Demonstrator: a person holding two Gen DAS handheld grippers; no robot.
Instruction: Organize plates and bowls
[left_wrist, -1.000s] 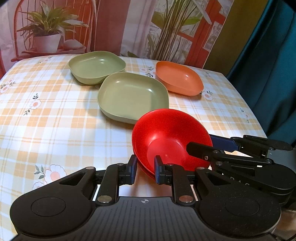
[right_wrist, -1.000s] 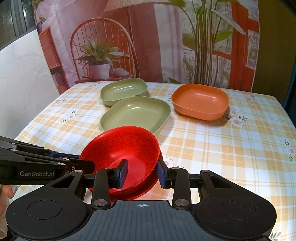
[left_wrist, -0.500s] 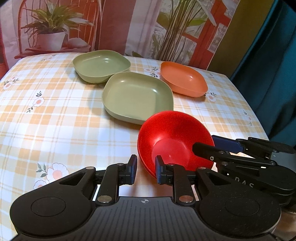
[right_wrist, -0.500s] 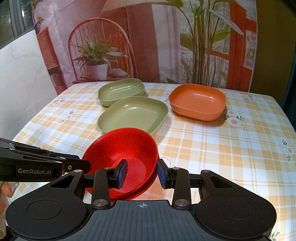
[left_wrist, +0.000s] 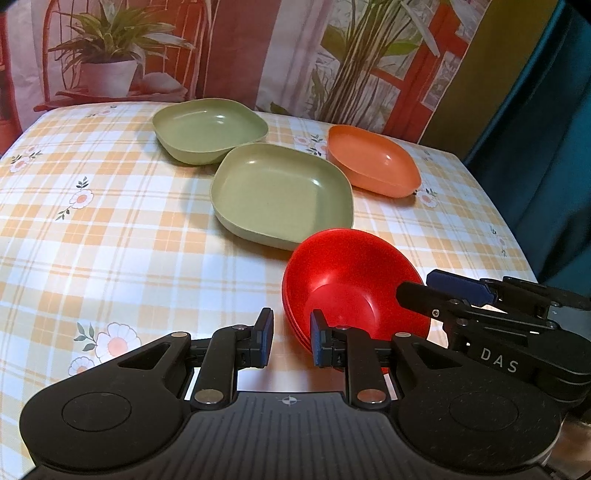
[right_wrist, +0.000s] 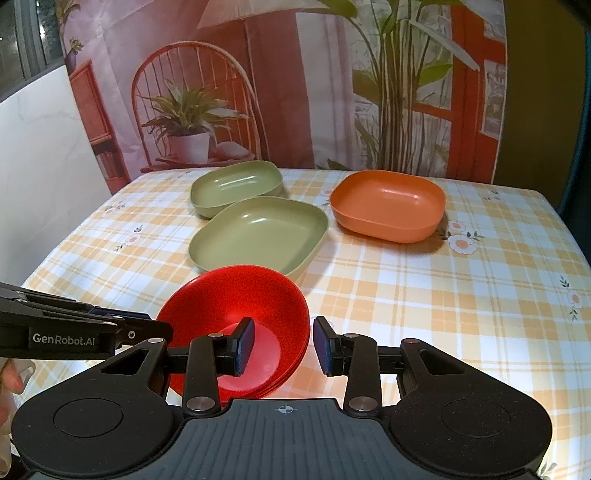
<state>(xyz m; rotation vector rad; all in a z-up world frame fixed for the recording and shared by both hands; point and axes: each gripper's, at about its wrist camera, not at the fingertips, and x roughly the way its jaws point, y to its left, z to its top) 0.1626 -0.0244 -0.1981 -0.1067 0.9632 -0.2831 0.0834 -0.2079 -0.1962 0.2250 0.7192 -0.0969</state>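
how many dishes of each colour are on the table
green: 2, a square bowl and a square plate
orange: 1, a square bowl
red: 1 nested stack of round bowls, number in it unclear
total: 4

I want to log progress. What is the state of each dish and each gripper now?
red bowls: nested in one stack, upright.
near green plate: upright, empty.
far green bowl: upright, empty.
orange bowl: upright, empty, standing alone.
left gripper: open, astride the stack's rim.
right gripper: open, astride the stack's rim.
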